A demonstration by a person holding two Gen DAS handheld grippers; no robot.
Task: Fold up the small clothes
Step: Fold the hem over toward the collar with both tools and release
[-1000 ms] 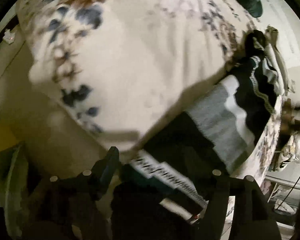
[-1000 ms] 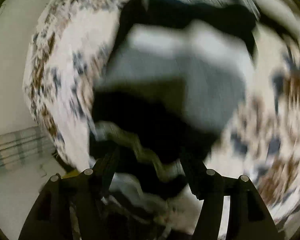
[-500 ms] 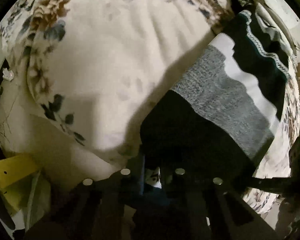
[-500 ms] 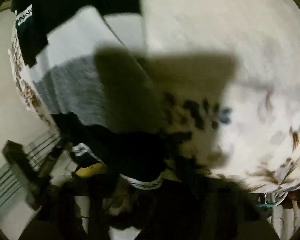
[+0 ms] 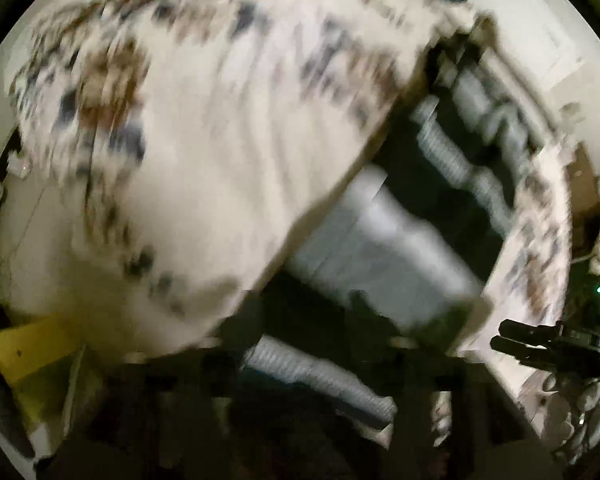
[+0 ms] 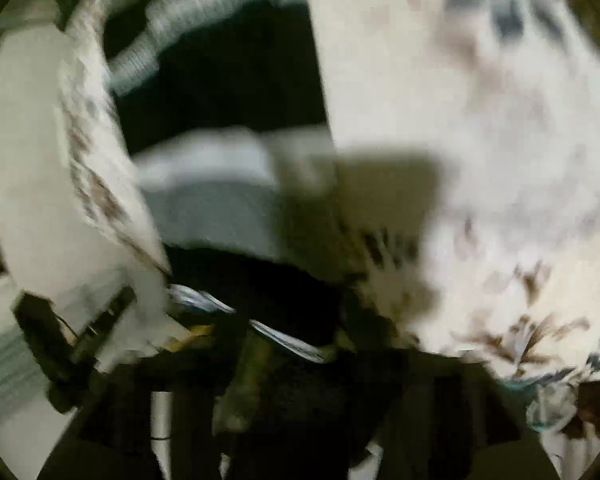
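Presently, both views heavily blurred; entries limited to what reads through the smear.

Garment (image 5: 384,248): small knitted piece in bands of black, grey and white, with a pale patterned trim. Lies on the bed, directly ahead of the left claw and running away up to the right; its near black end reaches down between that claw's fingers. In the right wrist view the same garment (image 6: 216,204) lies ahead and to the left of the right claw, black end nearest.

Left claw (image 5: 320,344): dark fingers stand apart at the lower edge, with the garment's trim band lying between them. Whether they pinch the cloth cannot be told.

Right claw (image 6: 300,360): dark, low in frame, the garment's black end and white-edged trim over its tips. Grip state cannot be told.

Bedspread (image 5: 204,152): cream with brown and blue floral print, ahead-left of the left claw; ahead-right of the right claw (image 6: 480,140).

Yellow object (image 5: 28,352): left of the left claw, off the bed's edge; kind unclear.
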